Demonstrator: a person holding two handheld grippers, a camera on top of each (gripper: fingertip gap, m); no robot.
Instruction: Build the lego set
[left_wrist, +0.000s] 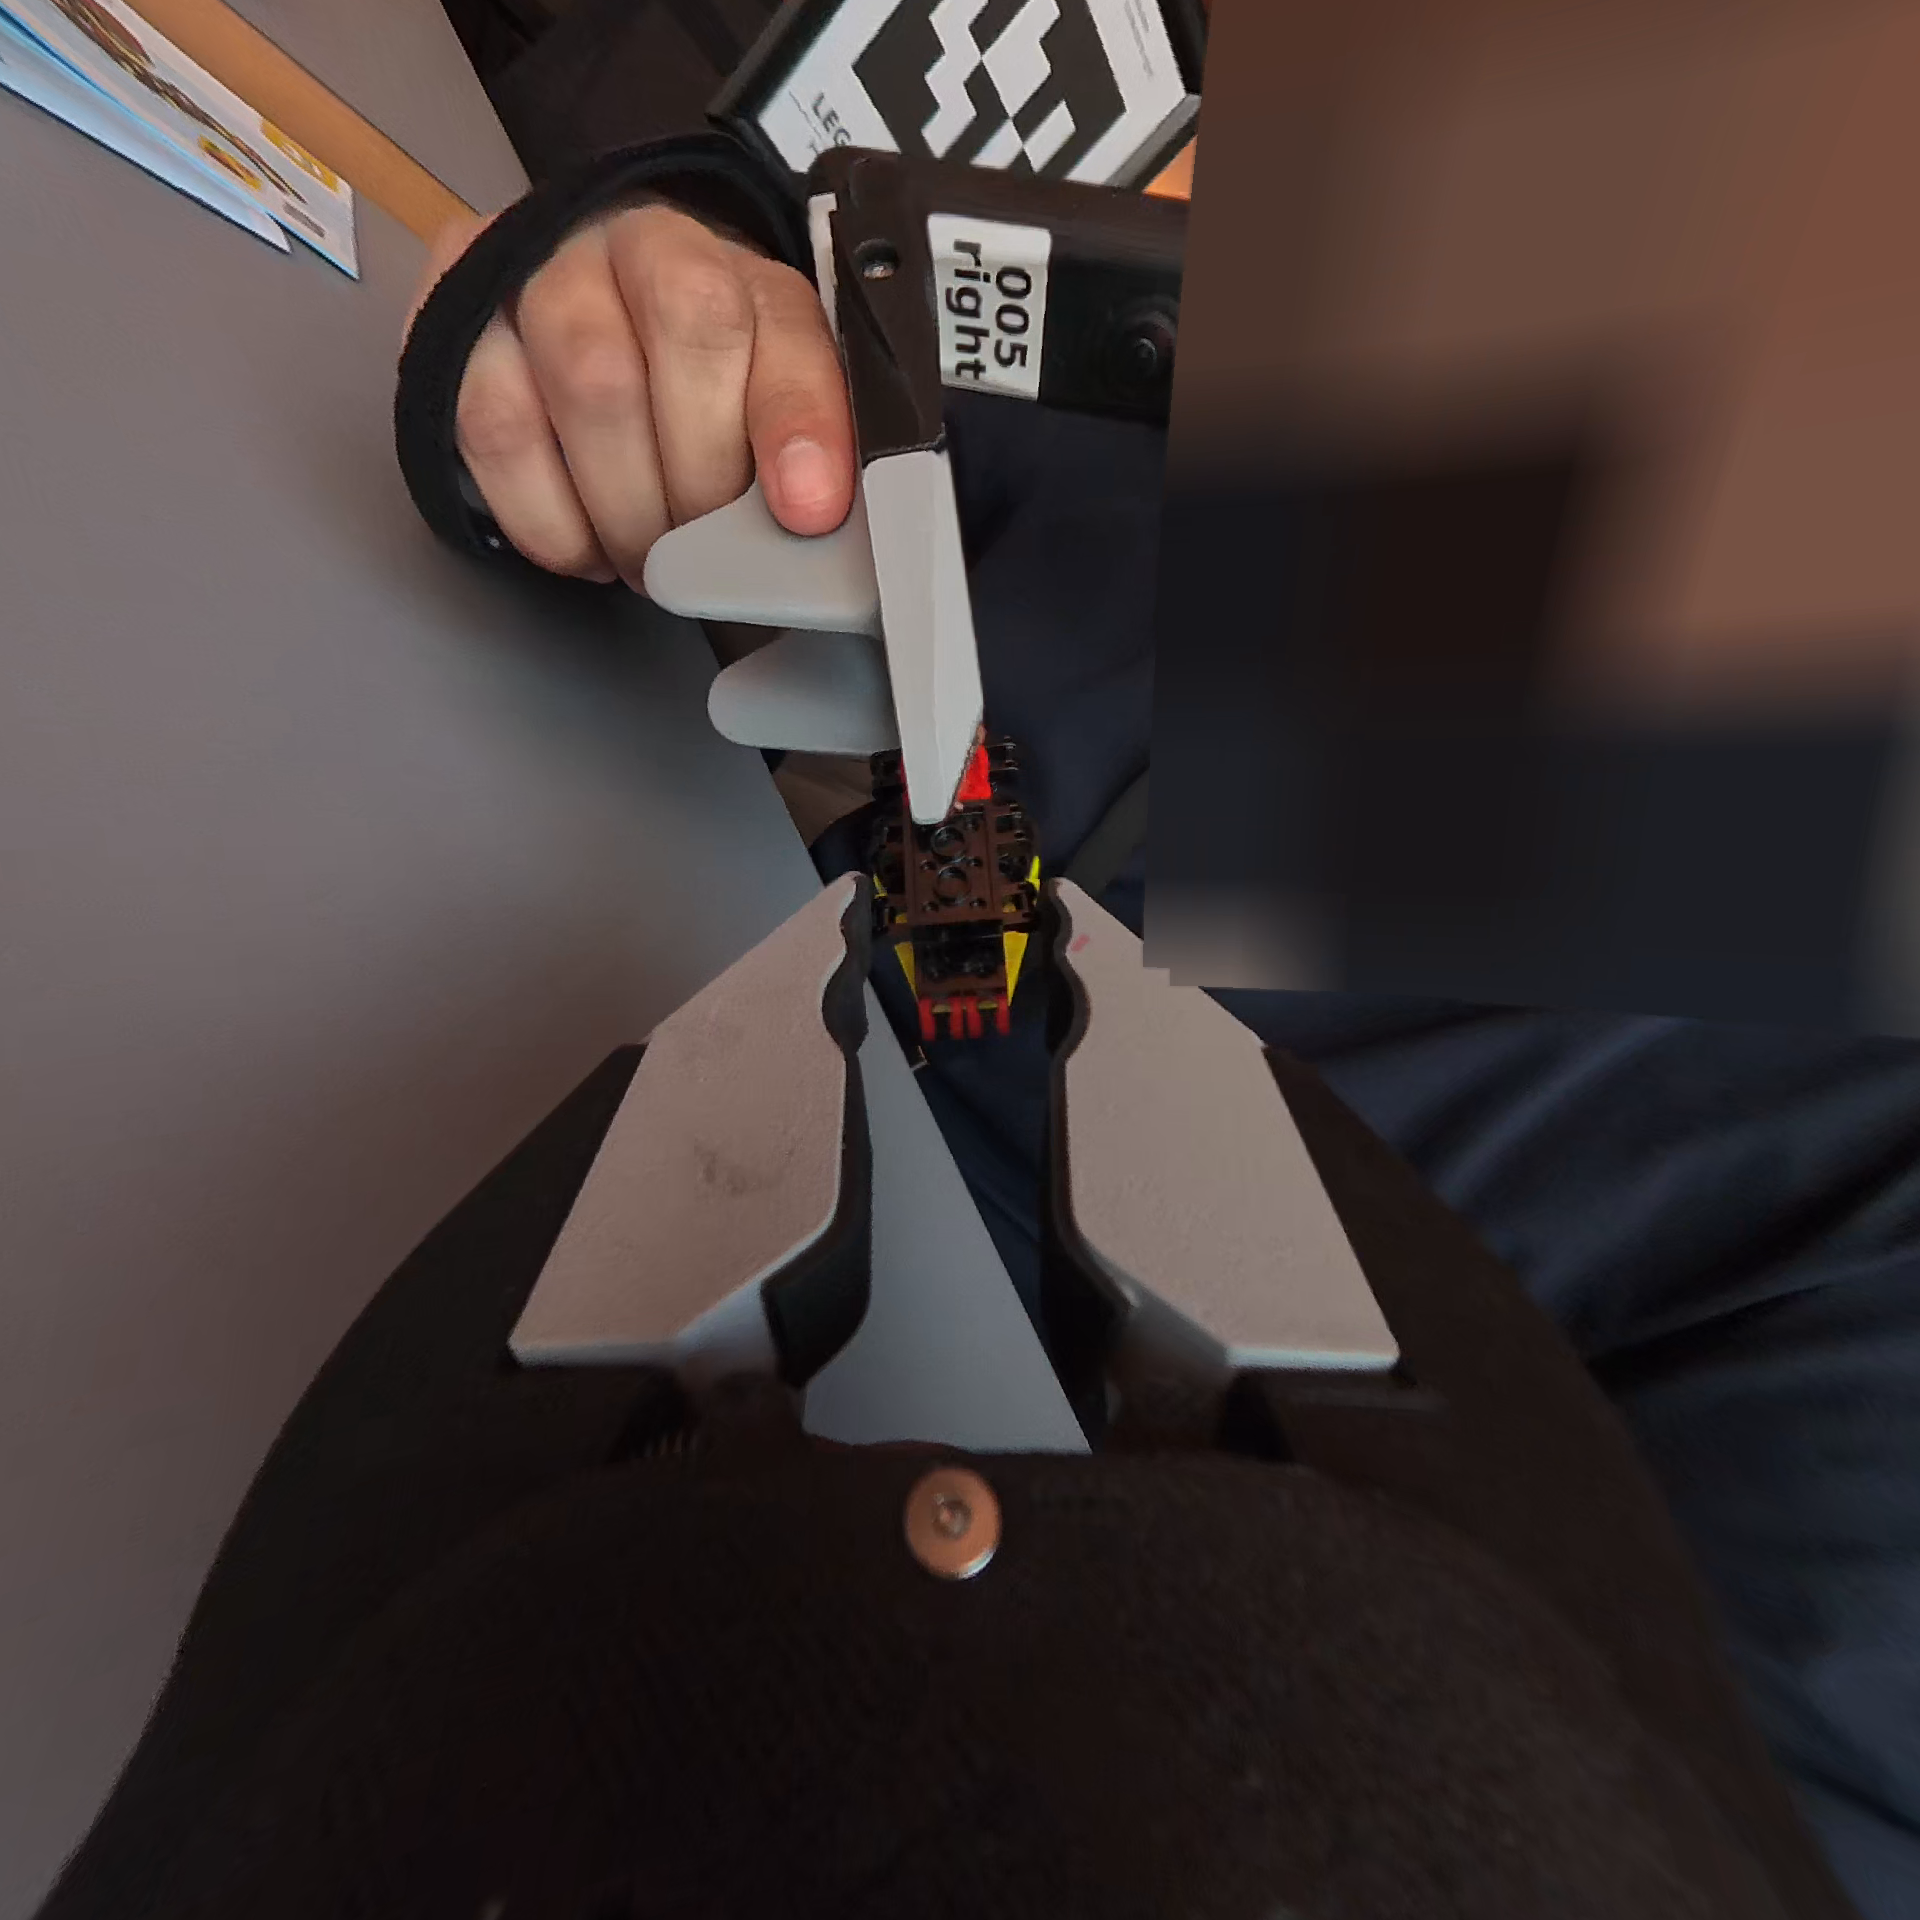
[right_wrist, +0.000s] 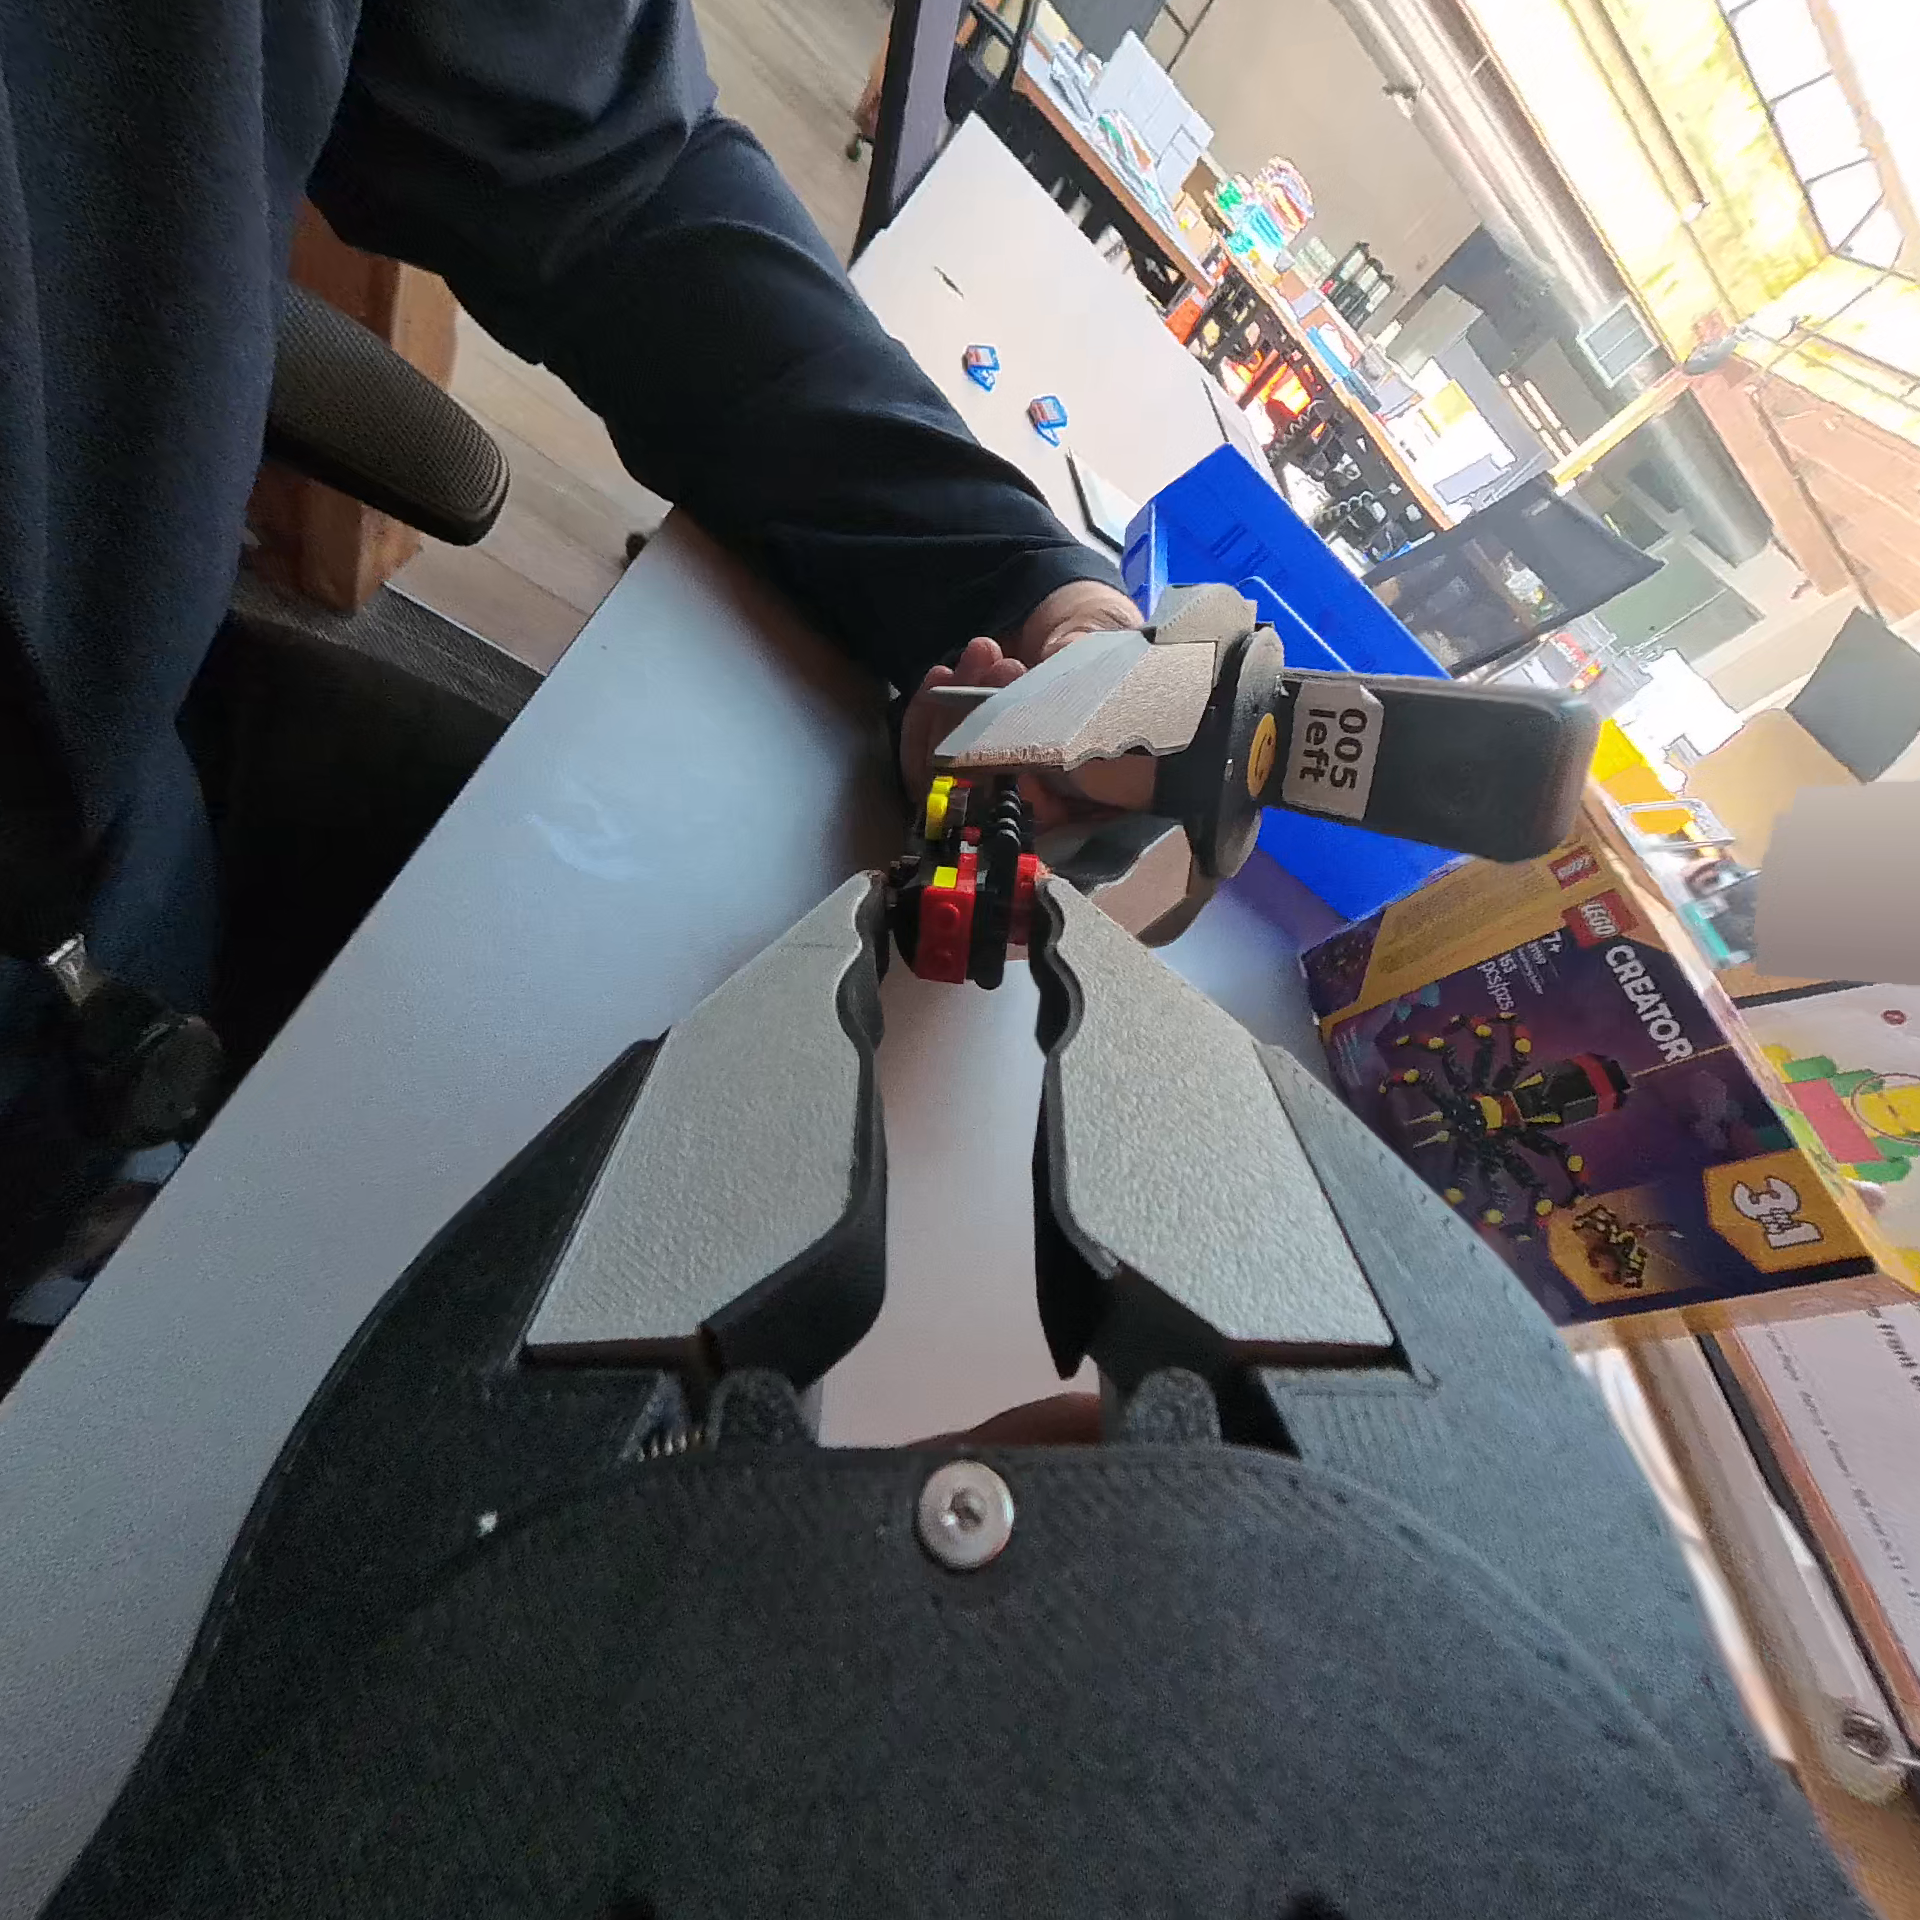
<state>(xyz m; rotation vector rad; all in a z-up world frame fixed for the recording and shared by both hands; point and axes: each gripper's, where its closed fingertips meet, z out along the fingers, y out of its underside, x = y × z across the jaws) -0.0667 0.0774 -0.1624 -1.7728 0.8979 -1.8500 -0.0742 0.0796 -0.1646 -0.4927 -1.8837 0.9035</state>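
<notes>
You hold the small black, red and yellow brick-built lego assembly (left_wrist: 956, 914) in the air just above the near edge of the pale grey bench (right_wrist: 644, 748), between both tools, so that neither end can twist while parts are pressed together. The left claw (left_wrist: 956, 914) is narrowed onto the black and yellow end, its tips bearing on the two sides. The right claw (right_wrist: 956, 914) grips the red end in the same way, at an angle to the left, which gives you opposing leverage. Your hand (left_wrist: 634, 395) wraps the right tool's handle. The purple and yellow printed cardboard set box (right_wrist: 1590, 1091) lies on the bench near the work, within view for reference.
</notes>
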